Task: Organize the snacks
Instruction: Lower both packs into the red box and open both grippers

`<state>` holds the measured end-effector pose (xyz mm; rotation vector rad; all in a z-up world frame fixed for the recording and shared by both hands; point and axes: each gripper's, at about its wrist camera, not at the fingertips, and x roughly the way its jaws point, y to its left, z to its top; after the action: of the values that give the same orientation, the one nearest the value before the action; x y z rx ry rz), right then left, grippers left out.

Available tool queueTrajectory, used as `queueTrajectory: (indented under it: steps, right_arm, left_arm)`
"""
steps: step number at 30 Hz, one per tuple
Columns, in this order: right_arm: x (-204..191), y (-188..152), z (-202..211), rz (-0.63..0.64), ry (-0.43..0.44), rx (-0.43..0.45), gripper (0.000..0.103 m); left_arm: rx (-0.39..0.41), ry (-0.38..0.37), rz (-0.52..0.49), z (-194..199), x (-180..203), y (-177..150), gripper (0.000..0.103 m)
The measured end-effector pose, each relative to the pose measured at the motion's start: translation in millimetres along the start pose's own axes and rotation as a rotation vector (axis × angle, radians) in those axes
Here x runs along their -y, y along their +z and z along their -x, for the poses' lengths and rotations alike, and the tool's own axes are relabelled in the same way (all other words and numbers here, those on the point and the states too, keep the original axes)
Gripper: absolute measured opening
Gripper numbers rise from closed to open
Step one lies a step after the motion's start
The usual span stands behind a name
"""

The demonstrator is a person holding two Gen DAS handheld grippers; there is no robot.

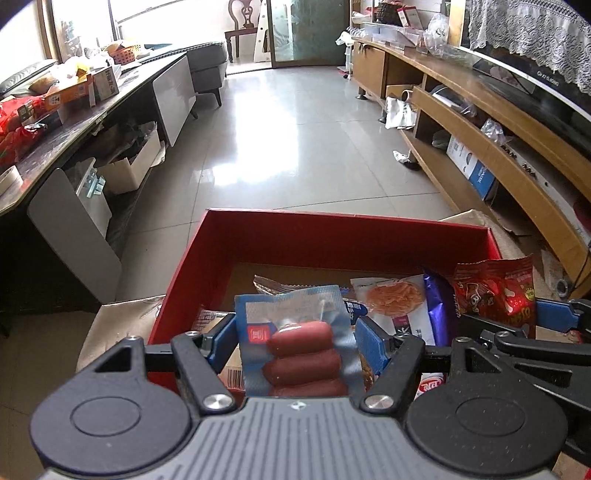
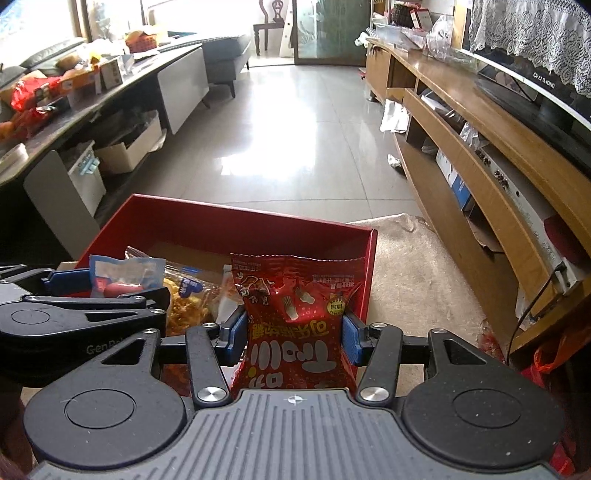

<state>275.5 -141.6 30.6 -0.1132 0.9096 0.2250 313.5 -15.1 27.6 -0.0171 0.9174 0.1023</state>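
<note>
The left gripper (image 1: 295, 341) is pinching a light, slippery sausage pack (image 1: 295, 332) between its jaws; the right gripper (image 2: 294, 334) is squeezing a soft, crinkly red snack bag (image 2: 295, 317) mid-body, both hanging over the red box (image 1: 332, 236).

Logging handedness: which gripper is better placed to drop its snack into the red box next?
Probably left. The left gripper holds its blue sausage pack above the red cardboard box; the right gripper holds its red snack bag by the box's right wall.

daylight floods in from blown-out windows (image 1: 79, 22) at far left, throwing white glare across the tiled floor (image 1: 295, 122). fisheye bends the edges, corners vignetted dark; focus mostly sharp.
</note>
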Motion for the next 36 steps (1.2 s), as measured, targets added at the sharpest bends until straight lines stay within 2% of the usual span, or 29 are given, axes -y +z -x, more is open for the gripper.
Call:
queueTrajectory:
  steps: [13,18,30,36]
  right_arm:
    - [1.4,-1.3,-22.3,-0.019,0.018,-0.014,0.060]
    - [1.3,-2.4,-26.3,-0.018,0.019,-0.013,0.061]
    - [2.8,-3.9,-31.8,-0.022,0.003,-0.011,0.072]
    - [0.3,-0.7,-22.4,-0.008,-0.009,0.022,0.079]
  left_arm:
    - [-0.015,0.037,-0.006,-20.9,2.4,-1.1,0.066]
    - [-0.022,0.033,-0.002,-25.3,2.0,-2.1,0.063]
    - [-0.017,0.039,0.013,-22.9,-4.0,-2.2,0.066]
    - [0.001,0.035,0.038,-10.9,-13.2,-3.2,0.069]
